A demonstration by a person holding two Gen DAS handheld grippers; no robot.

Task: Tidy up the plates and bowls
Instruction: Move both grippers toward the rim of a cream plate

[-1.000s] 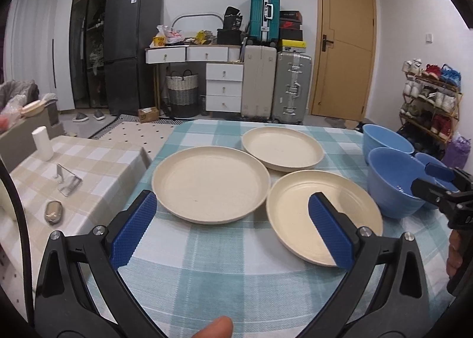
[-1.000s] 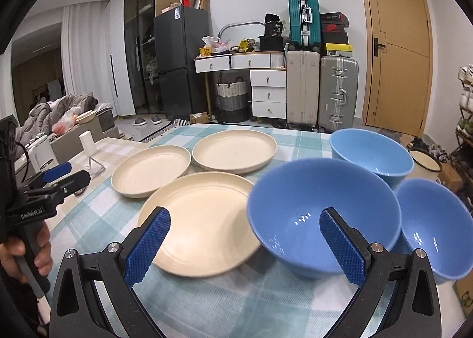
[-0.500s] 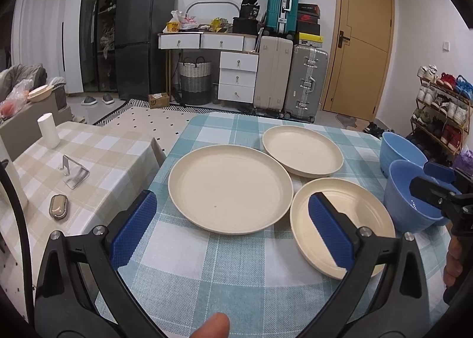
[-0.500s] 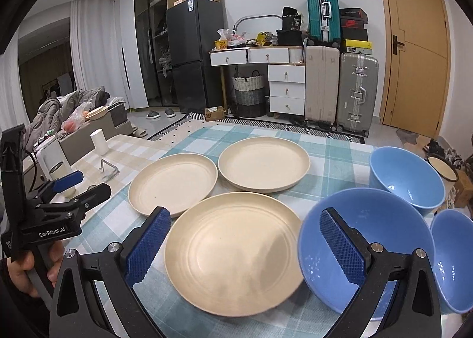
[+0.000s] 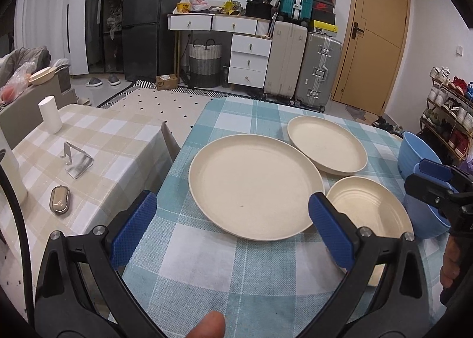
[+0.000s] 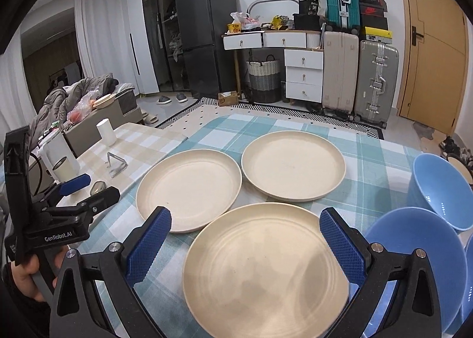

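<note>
1. Step in hand: approach, nothing picked up yet. All three cream plates lie flat and separate on the checked bench (image 6: pixel 295 122), not stacked.
2. Left tool (image 5: pixel 233 231): jaws spread wide, nothing between them. It is lined up on the left plate (image 5: pixel 254 184) at centre frame, whose near rim sits between the blue pads.
3. Right tool (image 6: pixel 245 242): also wide open and empty, hovering over the near plate (image 6: pixel 266 273) at lower centre of its view.
4. Far plate (image 6: pixel 292 165) sits at centre right, just beside the other two, apparently not touching.
5. Blue bowls: back bowl (image 6: pixel 440 190) and front bowl (image 6: pixel 414 255) at the right edge. A third is cut off by the frame, so I can't tell how it sits.
6. Next move, as I judge it: lower one tool to a plate rim, close on it, lift, and set it on a neighbouring plate. The rim is thin and shallow, so the grip needs a low, angled approach.
</note>
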